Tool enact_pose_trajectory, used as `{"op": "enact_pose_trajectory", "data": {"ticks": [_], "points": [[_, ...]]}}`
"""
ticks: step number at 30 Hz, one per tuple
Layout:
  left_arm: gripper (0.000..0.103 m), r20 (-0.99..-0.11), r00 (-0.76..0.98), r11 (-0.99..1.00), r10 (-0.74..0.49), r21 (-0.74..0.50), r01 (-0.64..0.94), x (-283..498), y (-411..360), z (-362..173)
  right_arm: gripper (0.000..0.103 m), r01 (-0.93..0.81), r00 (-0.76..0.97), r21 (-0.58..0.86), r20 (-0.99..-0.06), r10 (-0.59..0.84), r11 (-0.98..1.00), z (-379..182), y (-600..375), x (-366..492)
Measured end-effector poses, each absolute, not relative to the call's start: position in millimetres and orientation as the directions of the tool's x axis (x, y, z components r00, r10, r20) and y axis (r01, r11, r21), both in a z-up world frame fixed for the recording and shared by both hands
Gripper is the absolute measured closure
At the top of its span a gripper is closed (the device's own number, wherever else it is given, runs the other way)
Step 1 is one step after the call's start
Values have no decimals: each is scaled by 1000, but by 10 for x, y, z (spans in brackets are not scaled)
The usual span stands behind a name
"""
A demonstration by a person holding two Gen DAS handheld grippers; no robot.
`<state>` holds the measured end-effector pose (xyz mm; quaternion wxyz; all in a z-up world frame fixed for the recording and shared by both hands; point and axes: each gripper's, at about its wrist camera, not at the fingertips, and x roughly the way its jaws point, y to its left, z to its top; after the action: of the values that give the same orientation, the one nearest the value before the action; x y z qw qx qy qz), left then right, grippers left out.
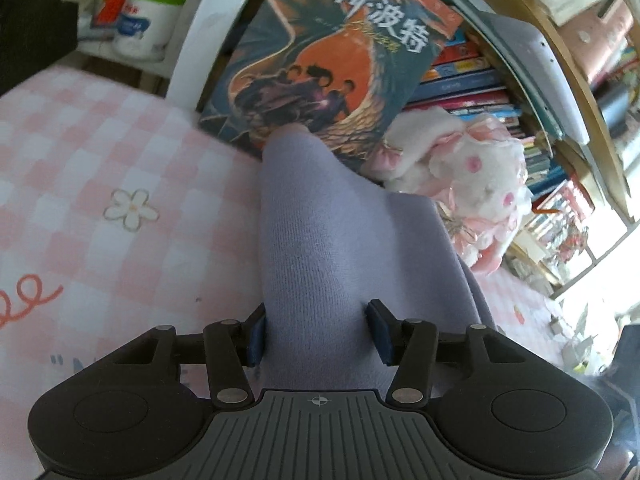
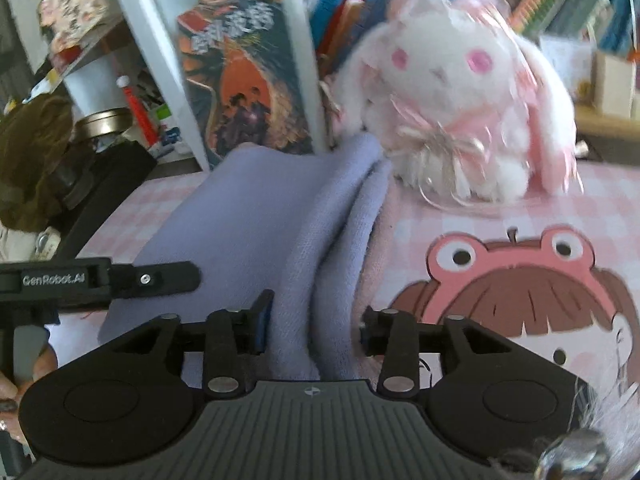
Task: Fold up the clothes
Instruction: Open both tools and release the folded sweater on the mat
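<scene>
A lavender knit garment point(image 1: 320, 248) lies on the pink checked surface point(image 1: 100, 152), bunched into a ridge. My left gripper point(image 1: 320, 330) has that ridge between its blue pads, jaws closed against the cloth. In the right wrist view the same garment point(image 2: 256, 216) lies in folds, and my right gripper point(image 2: 312, 330) holds a thick fold of it between its jaws. The left gripper's body point(image 2: 100, 278) shows at the left edge of the right wrist view, over the garment's near left corner.
A white and pink plush rabbit point(image 2: 452, 104) sits just behind the garment on the right. A book with an orange and blue cover point(image 1: 320, 64) leans on a white shelf post. Stacked books fill the shelves behind. A cartoon girl print point(image 2: 520, 300) marks the cloth at right.
</scene>
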<state>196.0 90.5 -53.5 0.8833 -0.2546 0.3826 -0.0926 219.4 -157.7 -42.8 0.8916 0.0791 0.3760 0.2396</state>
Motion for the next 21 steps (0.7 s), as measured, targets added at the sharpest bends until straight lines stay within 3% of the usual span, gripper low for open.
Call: {"op": "enact_pose_trajectory", "data": {"ticks": [1,3,9,15,21], "points": [[46,-635,689,857,-351,-514,-37,1963,904,-543,57,-360,603,329,-632,487,873,-442,-1593,2199],[31,-651,690,876,-317,-480,-50,1956,887,-529,45,-349,603,325,-640,476,879,-456,-1610,2206],[22,-664,711,930,-231,-365,-38,1797,810,-367,20,-334,630,237,-664,403,912,-328,-1594,2115],[10,-664,733,969,-147,-245,-29,1421,680,-239,16,-287,684,162,-655,321,944,-139,-1677,1791],[10,-683,724,988,-97,-154,-12,1045,503,-174,13,-230,716,129,-648,257,965,-69,-1708,1312]]}}
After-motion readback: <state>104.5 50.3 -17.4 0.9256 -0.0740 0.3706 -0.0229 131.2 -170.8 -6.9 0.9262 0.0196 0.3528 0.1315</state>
